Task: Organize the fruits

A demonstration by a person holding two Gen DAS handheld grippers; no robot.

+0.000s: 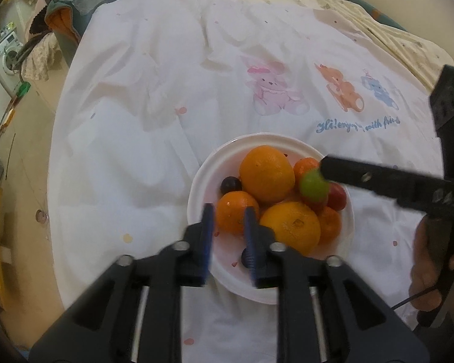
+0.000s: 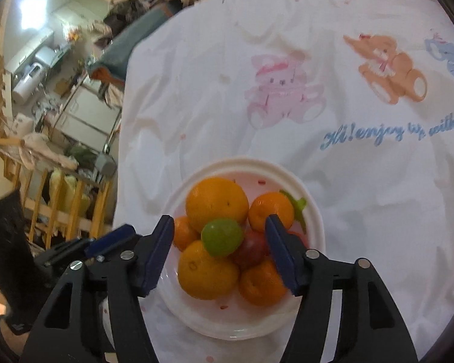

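Fruits: gathered in one white bowl [image 1: 196, 181] set on a white cloth [image 1: 130, 139] printed with bears; no fruit is seen loose on the cloth in either view.
Left gripper [image 1: 228, 211]: held low over the near-left rim of the bowl, jaws narrowly parted, nothing pressed between them; a small orange [image 1: 231, 211] is seen through the gap, apparently beyond the tips rather than gripped.
Dark grape [image 1: 230, 184]: lodged at the left of the pile, against the bowl wall.
Large oranges: one at the far side [image 1: 266, 175], one at the near side [image 1: 290, 230], both resting in the bowl.
Green grape [image 2: 222, 237]: perched on top of the pile, between the two large oranges; framed by the right gripper's jaws but not touched by either pad.
Right gripper [image 2: 221, 228]: jaws set moderately wide, empty, poised over the middle of the bowl.
Red fruit [image 2: 251, 248]: tucked low beneath the green grape, partly hidden.
Small oranges, right side: one at the far right [image 2: 271, 210], one at the near right [image 2: 261, 282].
Green stem piece [image 2: 298, 205]: lying against the right wall; its kind cannot be told.
Progress, as judged: collection into the bowl appears complete or nearly so; if sorting by kind is intended, none is yet shown, since all kinds are mixed in one pile.
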